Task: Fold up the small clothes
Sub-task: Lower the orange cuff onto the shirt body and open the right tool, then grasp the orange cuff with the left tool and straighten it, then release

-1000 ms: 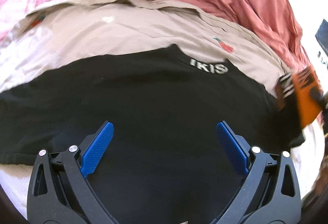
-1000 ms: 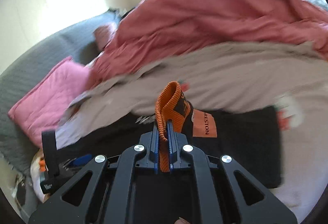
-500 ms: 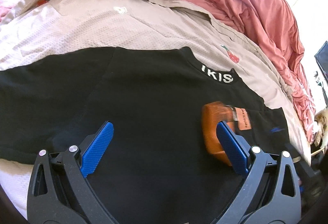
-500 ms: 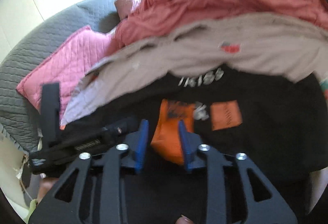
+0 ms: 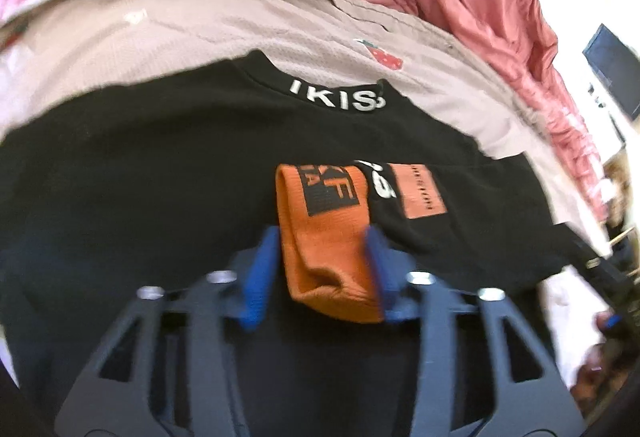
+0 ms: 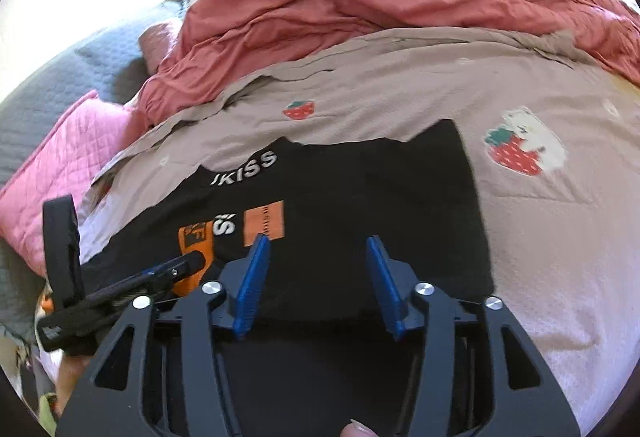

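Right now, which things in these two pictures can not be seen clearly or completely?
- orange sock: its near end hides between the blurred blue fingers of the left gripper; whether they pinch it is unclear.
- Sock lettering, left wrist view: folded, cut off.
- black T-shirt: the right gripper, open, covers its near hem.
- Small print on the orange patch: too small.

Folded orange sock point(image 5: 326, 237) flat on spread black T-shirt point(image 5: 160, 165)

Left view: very close, low over the black shirt point(image 5: 160, 165).
Right view: higher, farther back.
Both see: the shirt, the orange sock point(image 5: 324, 237).
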The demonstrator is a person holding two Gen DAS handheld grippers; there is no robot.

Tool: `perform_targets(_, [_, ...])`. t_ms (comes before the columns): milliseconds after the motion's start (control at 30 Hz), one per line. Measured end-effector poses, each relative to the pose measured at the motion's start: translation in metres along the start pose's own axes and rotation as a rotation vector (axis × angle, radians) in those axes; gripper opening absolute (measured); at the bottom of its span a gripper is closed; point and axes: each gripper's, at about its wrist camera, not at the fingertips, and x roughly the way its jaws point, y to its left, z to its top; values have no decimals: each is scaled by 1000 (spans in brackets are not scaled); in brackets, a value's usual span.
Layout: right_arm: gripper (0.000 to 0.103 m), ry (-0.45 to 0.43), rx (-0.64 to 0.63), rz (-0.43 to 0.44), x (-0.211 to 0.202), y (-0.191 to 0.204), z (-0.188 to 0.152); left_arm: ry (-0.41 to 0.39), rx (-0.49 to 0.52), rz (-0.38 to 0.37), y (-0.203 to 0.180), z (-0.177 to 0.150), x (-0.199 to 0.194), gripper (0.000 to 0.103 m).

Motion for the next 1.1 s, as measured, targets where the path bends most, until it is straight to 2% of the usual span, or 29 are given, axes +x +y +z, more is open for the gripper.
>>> perform_targets(67, [49, -15, 22, -8, -3, -5, 3, -13, 12, -8, -2, 1, -2, 10])
perform_targets(133, [49, -24, 27, -17, -6, -7, 5, -44, 28, -20, -2, 3, -10, 7])
perform_targets(267, [49, -30, 30, -21, -9, -6, 8, -124, 48, 6, 1, 9, -35, 7])
perform_targets(433, [49, -19, 5, -19, -7, 3, 6, -202, 6, 69, 31, 25, -69, 7])
perform_targets(500, [49, -3, -13, -21, -2, 9, 3, -197, -21, 107, 48, 29, -73, 7])
perform_targets(633, [49, 33, -30, -25, 10, 18, 0, -132, -112, 94, 77, 29, -64, 7])
perform_targets(900, [49, 68, -110, -73, 30, 30, -5, -71, -108, 160, 89, 22, -48, 10])
perform_targets(1033, [50, 69, -130, -83, 36, 34, -1, -54, -134, 235, 103, 21, -49, 10])
perform_targets(1100, [52, 65, -139, -83, 37, 35, 1, -69, -169, 219, 111, 22, -57, 10])
